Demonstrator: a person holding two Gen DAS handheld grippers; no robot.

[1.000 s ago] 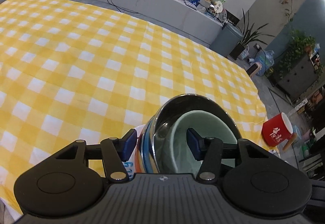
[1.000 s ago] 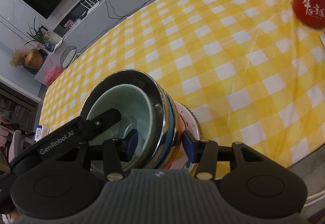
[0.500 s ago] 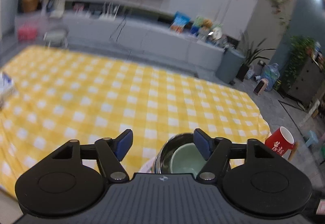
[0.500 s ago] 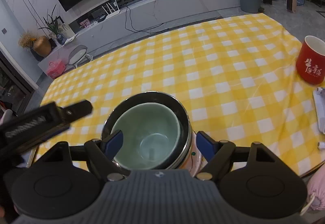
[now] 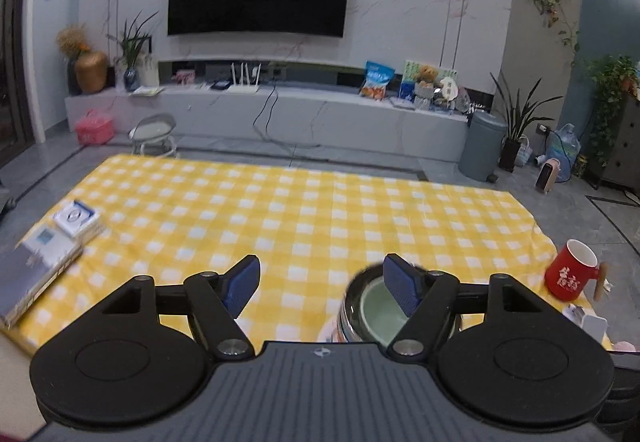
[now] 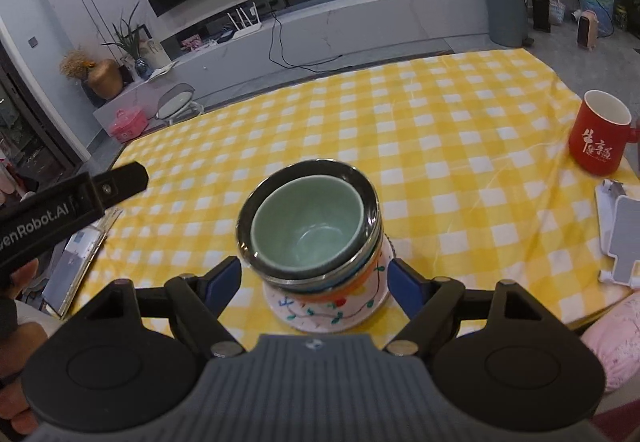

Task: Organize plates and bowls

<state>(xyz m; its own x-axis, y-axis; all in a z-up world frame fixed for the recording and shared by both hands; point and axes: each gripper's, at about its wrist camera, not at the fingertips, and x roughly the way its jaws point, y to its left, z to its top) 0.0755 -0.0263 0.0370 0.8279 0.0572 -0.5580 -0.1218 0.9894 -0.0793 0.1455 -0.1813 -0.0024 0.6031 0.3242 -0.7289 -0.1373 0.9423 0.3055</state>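
Note:
A stack of dishes stands near the front edge of the yellow checked table [image 6: 440, 145]. A pale green bowl [image 6: 308, 226] sits inside a steel bowl [image 6: 370, 201], over more bowls, on a white patterned plate [image 6: 320, 312]. My right gripper [image 6: 314, 280] is open and empty just in front of the stack. My left gripper [image 5: 320, 282] is open and empty, raised back to the left of the stack [image 5: 374, 308]. Its body also shows at the left of the right wrist view [image 6: 60, 209].
A red mug [image 6: 598, 139] stands at the table's right edge, also seen in the left wrist view [image 5: 570, 276]. A white holder [image 6: 618, 242] lies near it. Books and a small box [image 5: 52, 246] lie at the left edge.
Both grippers opened, let go of the steel bowl's rim and pulled back and up from the stack. The stack stays on the table.

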